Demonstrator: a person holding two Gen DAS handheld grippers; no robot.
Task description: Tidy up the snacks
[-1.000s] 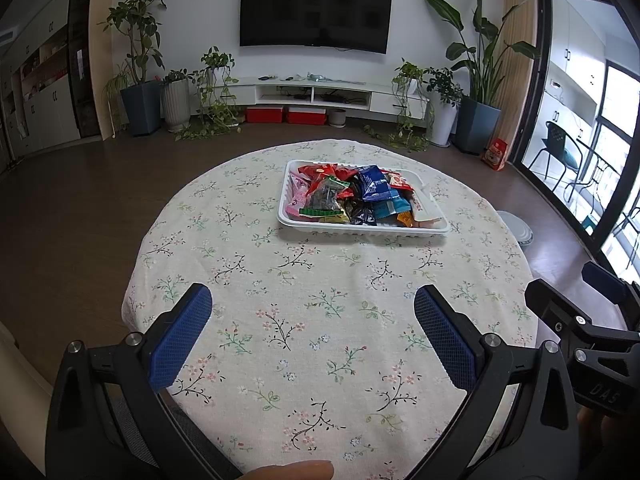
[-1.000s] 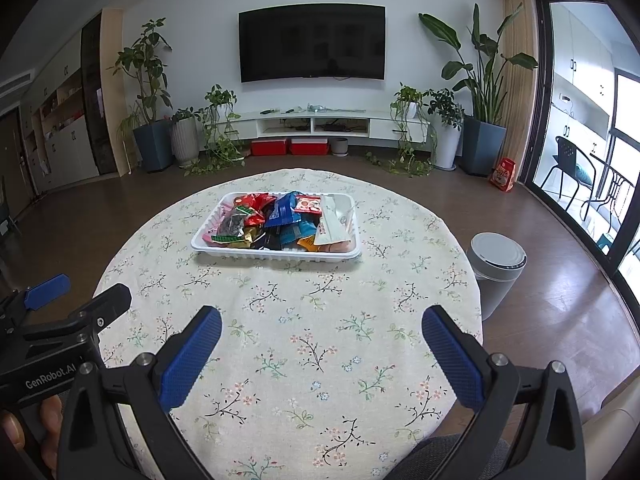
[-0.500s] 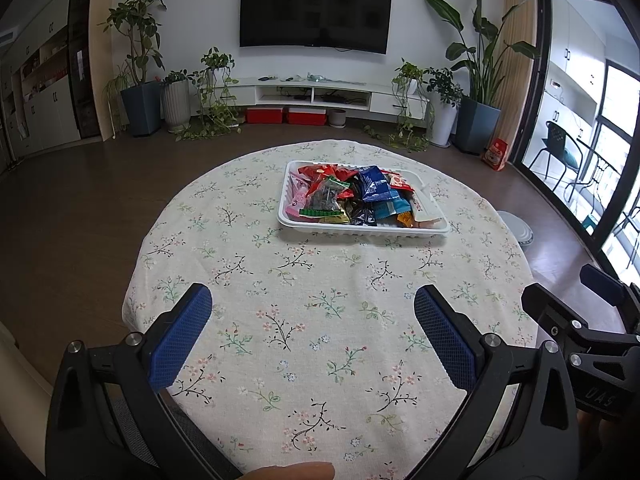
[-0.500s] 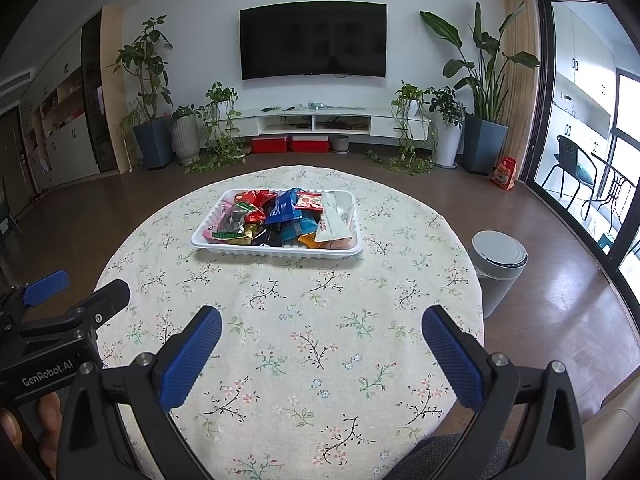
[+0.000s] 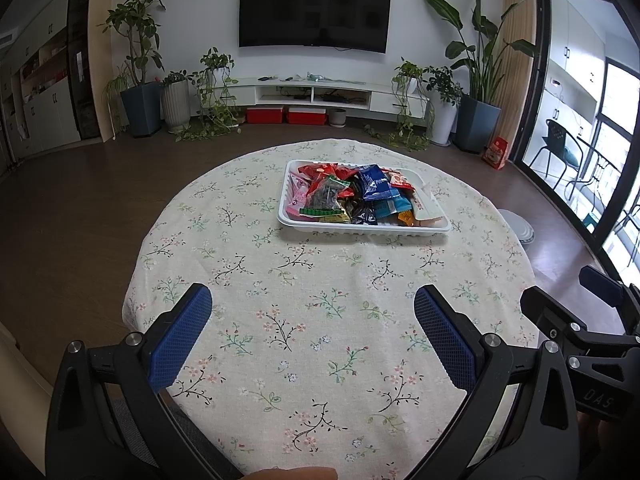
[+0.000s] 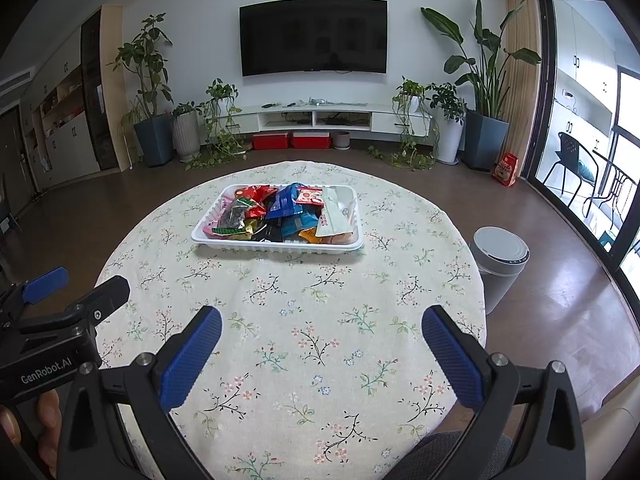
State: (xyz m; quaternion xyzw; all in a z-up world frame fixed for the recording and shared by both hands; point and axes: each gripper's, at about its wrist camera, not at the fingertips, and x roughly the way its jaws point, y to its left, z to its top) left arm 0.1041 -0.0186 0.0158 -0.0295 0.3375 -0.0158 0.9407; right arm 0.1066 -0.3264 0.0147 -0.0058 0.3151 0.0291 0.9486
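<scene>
Round table under a floral tablecloth [image 5: 320,300]; white tray [image 5: 362,227] toward the far edge, heaped with snack packets [image 5: 352,196], a blue packet [image 6: 286,202] on top. Left gripper [image 5: 312,332] and right gripper [image 6: 320,344] both over the near edge, jaws spread wide, empty, well apart from the tray. Grey bin [image 6: 498,264] beside the table's right edge.

White wall, wall-mounted television [image 5: 315,17], potted plants [image 6: 149,92], brown floor [image 5: 80,196]
</scene>
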